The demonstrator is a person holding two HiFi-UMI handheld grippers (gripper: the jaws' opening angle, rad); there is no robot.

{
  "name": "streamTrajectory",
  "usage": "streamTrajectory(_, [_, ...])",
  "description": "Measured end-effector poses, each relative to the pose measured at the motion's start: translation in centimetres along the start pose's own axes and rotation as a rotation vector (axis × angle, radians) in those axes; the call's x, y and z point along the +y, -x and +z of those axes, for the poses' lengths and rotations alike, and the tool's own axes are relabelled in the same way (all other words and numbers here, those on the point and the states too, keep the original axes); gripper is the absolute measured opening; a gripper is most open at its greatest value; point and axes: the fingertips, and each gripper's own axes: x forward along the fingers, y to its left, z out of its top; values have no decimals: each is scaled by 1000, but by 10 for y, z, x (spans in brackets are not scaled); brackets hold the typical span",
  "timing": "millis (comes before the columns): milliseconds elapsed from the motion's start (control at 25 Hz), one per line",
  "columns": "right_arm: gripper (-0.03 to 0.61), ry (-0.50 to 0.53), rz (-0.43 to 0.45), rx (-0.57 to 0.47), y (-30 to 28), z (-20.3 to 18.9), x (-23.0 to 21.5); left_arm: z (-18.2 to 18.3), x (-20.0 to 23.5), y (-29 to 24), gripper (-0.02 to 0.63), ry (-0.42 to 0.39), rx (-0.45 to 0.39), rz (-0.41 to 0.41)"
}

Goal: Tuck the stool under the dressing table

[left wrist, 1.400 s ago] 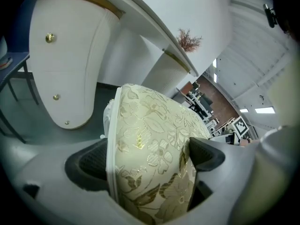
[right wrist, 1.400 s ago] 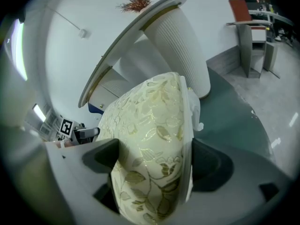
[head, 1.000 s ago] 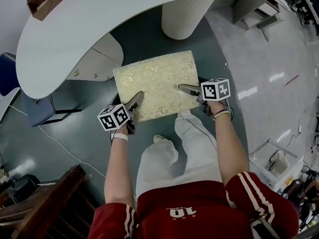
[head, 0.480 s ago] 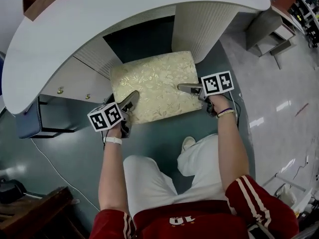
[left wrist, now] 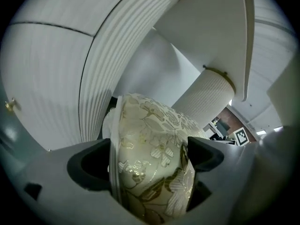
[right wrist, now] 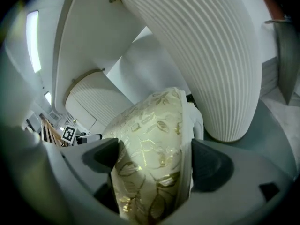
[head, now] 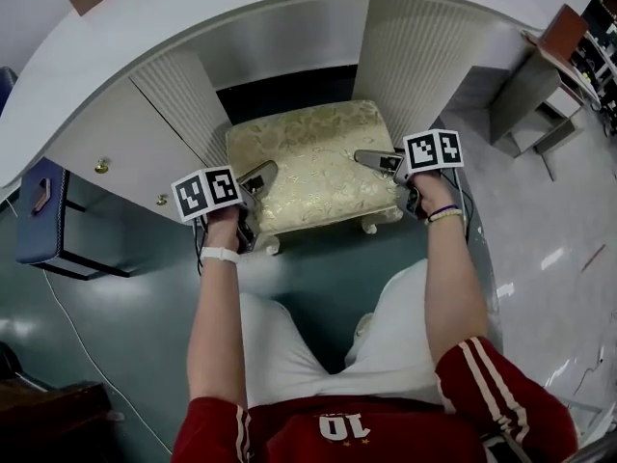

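Note:
The stool [head: 313,162], with a gold floral cushion and short white legs, stands on the dark floor between the dressing table's two ribbed pedestals. Its far edge lies under the white curved tabletop [head: 241,17]. My left gripper [head: 256,177] is shut on the cushion's left edge, and my right gripper [head: 374,160] is shut on its right edge. In the left gripper view the cushion [left wrist: 145,125] fills the gap of the left gripper [left wrist: 147,161], with a dark pad on either side. The right gripper view shows the cushion [right wrist: 150,125] likewise clamped in the right gripper [right wrist: 154,161].
The left pedestal [head: 183,99] and right pedestal [head: 415,51] flank the stool closely. A blue case [head: 39,210] sits at the left, a grey cabinet [head: 540,85] at the right. A white cable [head: 67,326] runs over the floor. The person's white trousers [head: 289,345] are behind the stool.
The stool has slid forward in between the pedestals and partly under the tabletop. Both grippers went with it, still clamped on the cushion, and now sit lower.

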Motion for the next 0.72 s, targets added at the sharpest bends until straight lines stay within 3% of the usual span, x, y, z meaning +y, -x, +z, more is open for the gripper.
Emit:
streamTrajectory(440, [482,5,-5,-26,-3,5,-1,4,4,-6,526,7,17,-1])
streamTrajectory(600, [488,78,-29,-95,7,6,4,4,1,-4,526,0,16,-26])
streamTrajectory(720, [491,179,-51,-123,14,5,11,2,-4,5,523,-61,21,-62])
